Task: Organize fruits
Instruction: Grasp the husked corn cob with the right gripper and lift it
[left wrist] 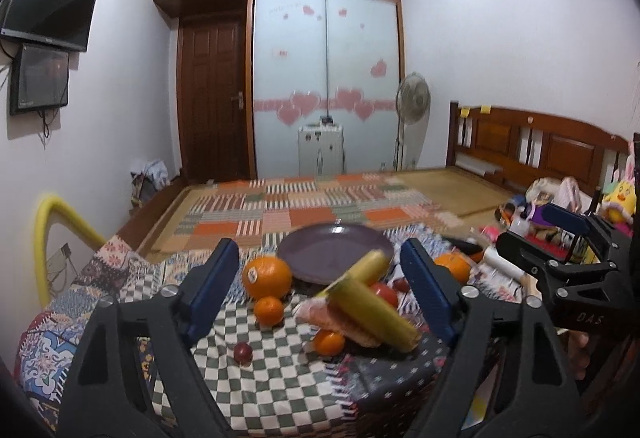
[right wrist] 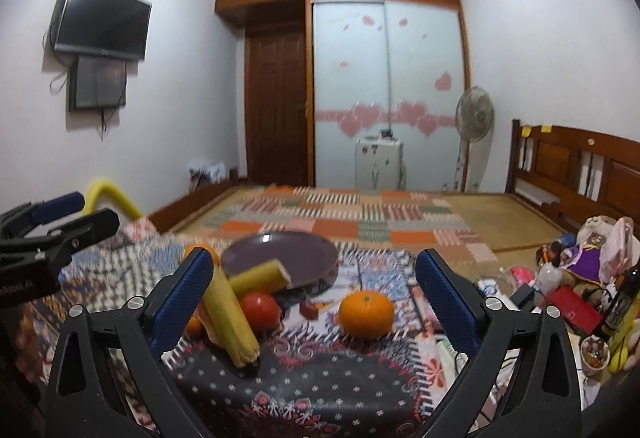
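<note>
Both tongs, left [left wrist: 320, 286] and right [right wrist: 314, 302], spread, holding nothing. Fruit lies on the patchwork-covered surface [right wrist: 320, 390] before the purple plate [right wrist: 304, 254]. I judge the orange [right wrist: 366, 313] firm, rollable: grip across its middle. Bananas [left wrist: 372, 308] soft: pinch mid-length, gently.

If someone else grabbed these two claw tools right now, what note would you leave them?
Left gripper: open, holding nothing. Right gripper: open, holding nothing.
The purple plate at the back of the patterned cloth is bare.
In front of it lie two bananas, a big orange, small oranges, a tomato and another orange off to the right.
Done: no fruit is on the plate.
Left: probably gather all the fruit.
</note>
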A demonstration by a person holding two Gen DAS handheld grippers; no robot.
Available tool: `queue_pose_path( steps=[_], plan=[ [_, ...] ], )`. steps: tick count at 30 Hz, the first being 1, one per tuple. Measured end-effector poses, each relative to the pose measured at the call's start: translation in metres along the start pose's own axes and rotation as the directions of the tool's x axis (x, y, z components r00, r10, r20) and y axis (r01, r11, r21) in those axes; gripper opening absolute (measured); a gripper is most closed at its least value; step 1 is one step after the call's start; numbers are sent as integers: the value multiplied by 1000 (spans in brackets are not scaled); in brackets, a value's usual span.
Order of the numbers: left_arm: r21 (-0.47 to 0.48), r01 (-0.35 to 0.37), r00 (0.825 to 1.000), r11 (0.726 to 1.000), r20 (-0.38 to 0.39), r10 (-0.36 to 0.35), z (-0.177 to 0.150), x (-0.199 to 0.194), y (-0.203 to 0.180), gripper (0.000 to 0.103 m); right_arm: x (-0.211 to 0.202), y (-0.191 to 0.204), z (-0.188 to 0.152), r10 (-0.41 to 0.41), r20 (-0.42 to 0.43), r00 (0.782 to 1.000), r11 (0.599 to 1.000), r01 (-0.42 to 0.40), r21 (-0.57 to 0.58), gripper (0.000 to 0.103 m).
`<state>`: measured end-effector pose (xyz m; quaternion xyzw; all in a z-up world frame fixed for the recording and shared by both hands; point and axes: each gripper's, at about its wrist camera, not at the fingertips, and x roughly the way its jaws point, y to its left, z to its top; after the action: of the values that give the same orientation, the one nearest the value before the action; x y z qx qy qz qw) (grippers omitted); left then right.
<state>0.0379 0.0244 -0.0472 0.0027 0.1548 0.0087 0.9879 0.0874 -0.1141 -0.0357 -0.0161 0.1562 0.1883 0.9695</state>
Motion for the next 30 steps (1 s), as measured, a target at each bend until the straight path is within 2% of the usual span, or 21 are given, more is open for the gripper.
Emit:
queue_pose_path(
  steps=[6, 8, 18, 30],
  plan=[
    [-19, 4, 994, 1000, -112, -6, -20, 28, 18, 76, 26, 6, -14, 73, -112, 991, 997, -75, -10, 80],
    [-38, 7, 990, 999, -138, -12, -25, 35, 25, 75, 36, 13, -17, 110, -149, 983, 994, -112, -11, 70],
    [-42, 8, 977, 999, -212, -17, -47, 61, 41, 75, 74, 48, -22, 220, -242, 945, 969, -241, -61, 58],
    [-125, 31, 955, 992, -289, -66, -65, 85, 63, 75, 108, 64, -19, 258, -308, 916, 946, -303, -111, 45]
  ],
)
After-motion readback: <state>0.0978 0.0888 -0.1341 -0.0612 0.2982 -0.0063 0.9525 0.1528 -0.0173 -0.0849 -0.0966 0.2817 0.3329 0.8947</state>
